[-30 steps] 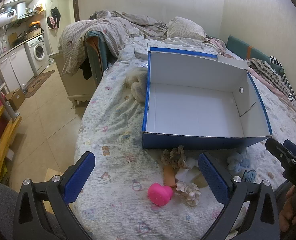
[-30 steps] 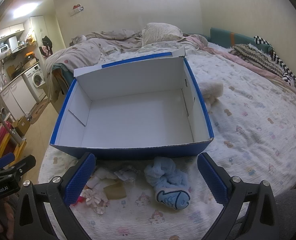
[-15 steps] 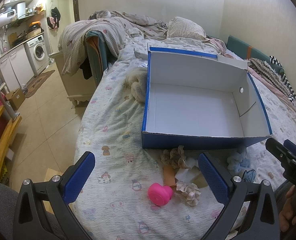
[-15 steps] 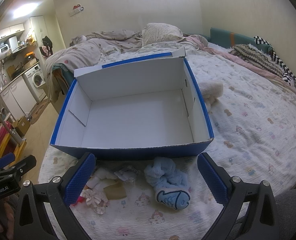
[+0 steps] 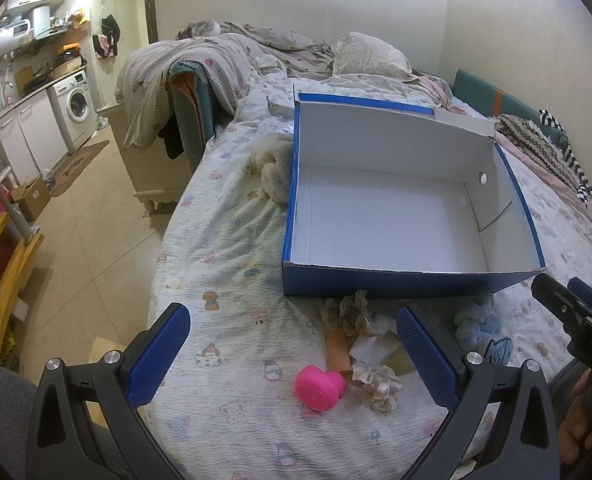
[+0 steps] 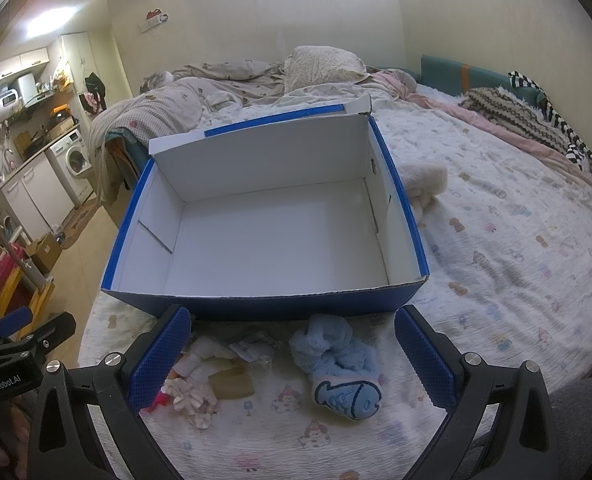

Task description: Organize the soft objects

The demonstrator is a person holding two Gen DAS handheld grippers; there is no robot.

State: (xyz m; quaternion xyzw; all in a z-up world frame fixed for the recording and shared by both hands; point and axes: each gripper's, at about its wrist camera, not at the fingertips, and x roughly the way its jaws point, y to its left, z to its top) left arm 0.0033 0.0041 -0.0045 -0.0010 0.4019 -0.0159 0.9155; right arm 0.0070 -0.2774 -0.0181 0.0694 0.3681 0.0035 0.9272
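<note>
An empty blue box with a white inside (image 5: 396, 220) (image 6: 271, 232) stands on the bed. In front of it lie small soft things: a pink rounded toy (image 5: 318, 387), a beige lace scrunchie (image 5: 346, 314), a cream frilly piece (image 5: 376, 384) (image 6: 193, 394), and a light blue fluffy fish toy (image 6: 342, 364) (image 5: 480, 326). My left gripper (image 5: 291, 344) is open and empty above the pink toy. My right gripper (image 6: 291, 350) is open and empty above the blue fish toy.
A cream plush (image 5: 273, 172) (image 6: 424, 180) lies beside the box. Rumpled quilts and a pillow (image 5: 370, 56) lie at the far end of the bed. The bed's left edge drops to a tiled floor (image 5: 87, 232), with a washing machine (image 5: 77, 106) beyond.
</note>
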